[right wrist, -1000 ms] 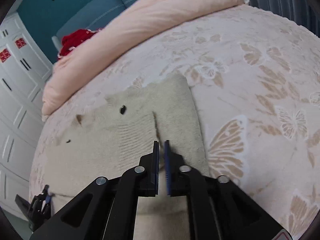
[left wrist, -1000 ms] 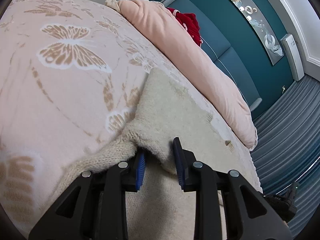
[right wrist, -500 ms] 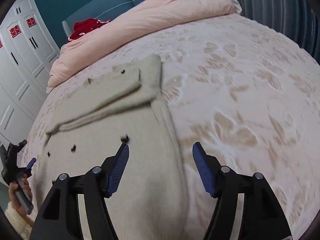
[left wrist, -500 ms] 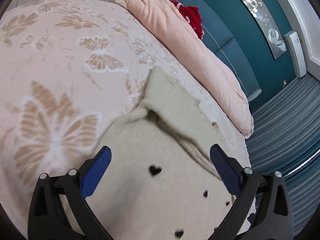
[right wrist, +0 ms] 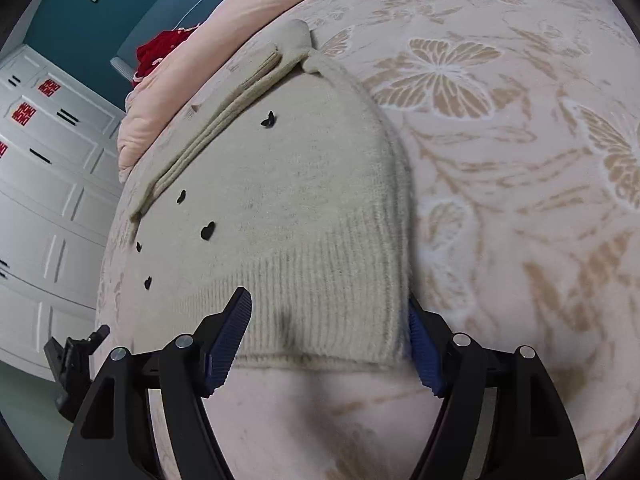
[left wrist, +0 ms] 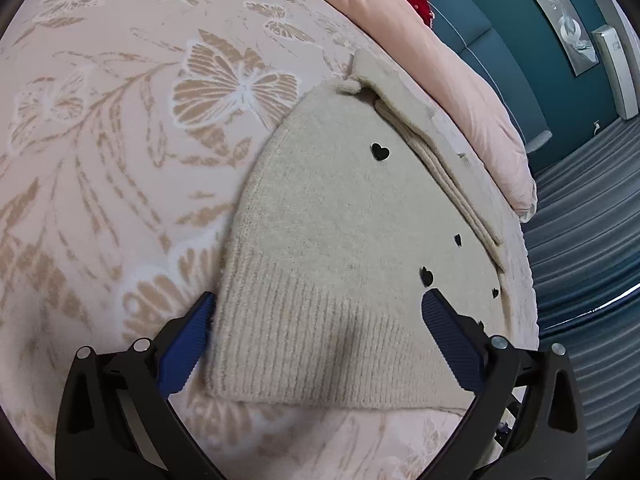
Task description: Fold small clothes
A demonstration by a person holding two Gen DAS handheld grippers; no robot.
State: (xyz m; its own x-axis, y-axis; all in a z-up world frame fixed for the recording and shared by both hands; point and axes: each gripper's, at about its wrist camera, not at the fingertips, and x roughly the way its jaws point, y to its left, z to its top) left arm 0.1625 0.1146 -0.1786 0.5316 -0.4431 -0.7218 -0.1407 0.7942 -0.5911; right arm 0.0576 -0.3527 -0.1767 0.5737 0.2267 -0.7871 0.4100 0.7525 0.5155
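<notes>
Beige knit sweater (left wrist: 344, 248) lies flat on the butterfly bedspread (left wrist: 120, 140), ribbed hem nearest me. Left claw (left wrist: 316, 344) wide open over its 7 o'clock hem corner; right claw (right wrist: 330, 344) opening, astride the 5 o'clock corner, nothing gripped. I'd pinch both corners evenly, then lift toward 12 o'clock.

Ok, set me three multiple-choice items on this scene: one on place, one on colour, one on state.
1. The sweater lies on: A a bedspread with butterflies, B a wooden floor, C a chair.
2. The small hearts on the sweater are: A red, B black, C white.
3. The left tongs are: A shut on a sleeve, B open with nothing gripped, C out of view.

Answers: A, the bedspread spreads under and around it; B, they show dark against the beige knit; B, both blue pads stand wide apart over the ribbed hem.
</notes>
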